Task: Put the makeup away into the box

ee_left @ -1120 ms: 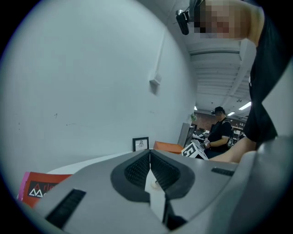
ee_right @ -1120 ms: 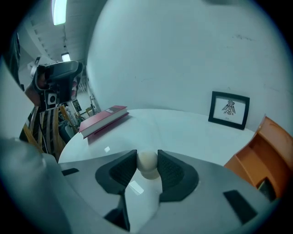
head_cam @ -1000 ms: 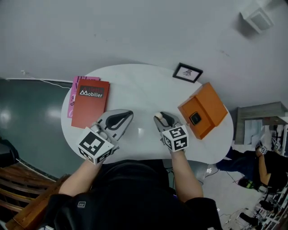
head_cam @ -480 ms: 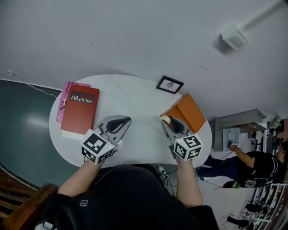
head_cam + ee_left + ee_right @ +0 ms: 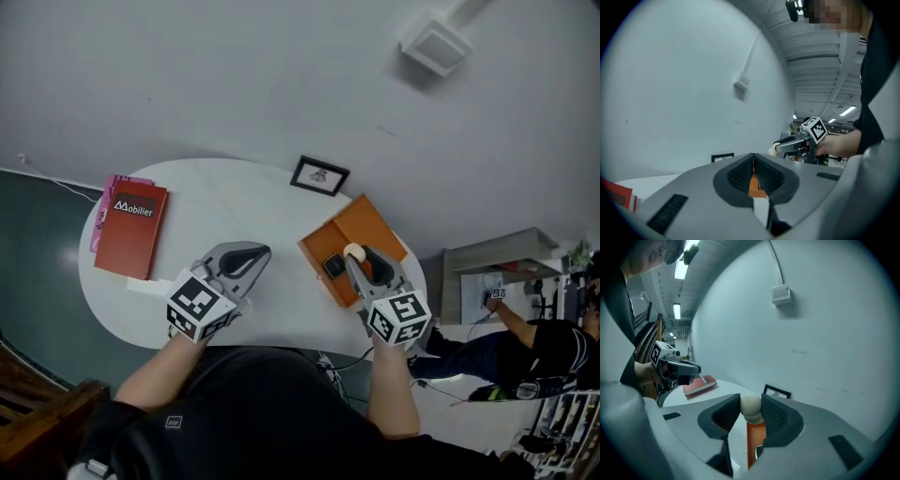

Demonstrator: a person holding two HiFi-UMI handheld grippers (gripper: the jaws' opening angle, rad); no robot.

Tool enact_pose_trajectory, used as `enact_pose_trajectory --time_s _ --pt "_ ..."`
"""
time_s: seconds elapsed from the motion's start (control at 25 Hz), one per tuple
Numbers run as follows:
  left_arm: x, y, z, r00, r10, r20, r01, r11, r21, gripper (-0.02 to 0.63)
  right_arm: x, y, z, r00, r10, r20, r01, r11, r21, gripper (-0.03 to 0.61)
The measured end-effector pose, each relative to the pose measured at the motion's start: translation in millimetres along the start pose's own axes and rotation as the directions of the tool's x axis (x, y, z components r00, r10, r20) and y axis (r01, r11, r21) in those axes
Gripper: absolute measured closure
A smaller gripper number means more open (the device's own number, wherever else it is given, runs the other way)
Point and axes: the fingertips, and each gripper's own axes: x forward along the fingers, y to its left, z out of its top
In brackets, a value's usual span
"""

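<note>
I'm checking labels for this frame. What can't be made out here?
- Head view: dark item in the box is too small to identify.
- Head view: the right gripper and its sponge hide part of the box's inside.
- Right gripper view: the jaws cover all but a strip of the box.

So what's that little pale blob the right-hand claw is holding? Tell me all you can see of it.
It is a small cream makeup sponge, smooth, matt and soft-looking, with a rounded top and a narrower part below. The right gripper pinches it: the two dark ribbed pads press on its sides, and the rounded end pokes out past them. It is held in the air over the orange box and touches nothing but the pads.
</note>
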Motion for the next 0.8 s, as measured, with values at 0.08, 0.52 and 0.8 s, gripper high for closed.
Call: enact_pose_trajectory --time_s 0.08,0.52,0.8 --pt "22.7 -17.8 4.3 1.000 0.016 -0.001 -0.016 1.000 0.009 0.600 -9.4 -19.2 -15.0 1.000 0.019 -0.011 -0.019 1.000 -0.015 0.423" --pt "104.8 -90.2 11.0 0.991 0.129 -0.034 -0.126 0.989 0.078 0.600 -29.5 -67.2 -91.3 0.973 0.222 -0.067 -0.223 0.975 0.004 0.423" --pt "103.0 -85.2 8.5 0.984 0.166 -0.056 -0.163 0.985 0.061 0.600 -13.6 -62.3 -113.3 0.958 0.263 -0.117 -0.264 0.964 0.002 0.423"
